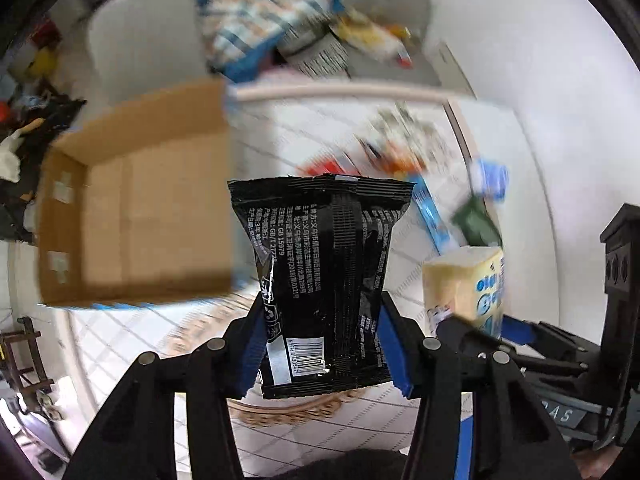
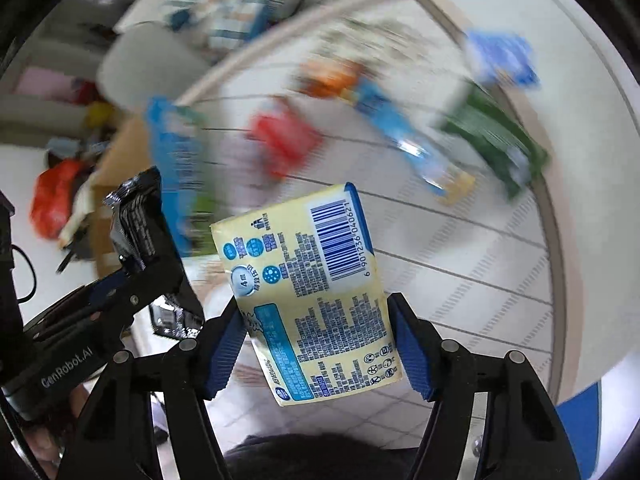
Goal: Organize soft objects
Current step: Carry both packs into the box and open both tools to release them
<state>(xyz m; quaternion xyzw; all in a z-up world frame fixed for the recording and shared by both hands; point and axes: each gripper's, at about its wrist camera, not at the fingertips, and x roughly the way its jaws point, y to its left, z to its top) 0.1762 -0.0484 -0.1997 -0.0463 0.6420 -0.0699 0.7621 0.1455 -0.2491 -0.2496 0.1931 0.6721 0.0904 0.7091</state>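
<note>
My left gripper (image 1: 322, 344) is shut on a black soft pack (image 1: 322, 276) with white print and a barcode, held upright above the white table. My right gripper (image 2: 316, 344) is shut on a pale yellow tissue pack (image 2: 308, 288) with blue print and a barcode. The yellow pack also shows in the left wrist view (image 1: 466, 286) to the right, and the black pack shows in the right wrist view (image 2: 140, 216) to the left. An open cardboard box (image 1: 136, 208) stands to the left of the black pack.
Blurred packs lie on the round white table (image 2: 480, 260): a red one (image 2: 284, 140), a blue one (image 2: 400, 136), a green one (image 2: 496, 140) and a blue-white one (image 2: 502, 58). A grey chair (image 1: 148, 36) and a heap of packs (image 1: 260, 20) are beyond the table.
</note>
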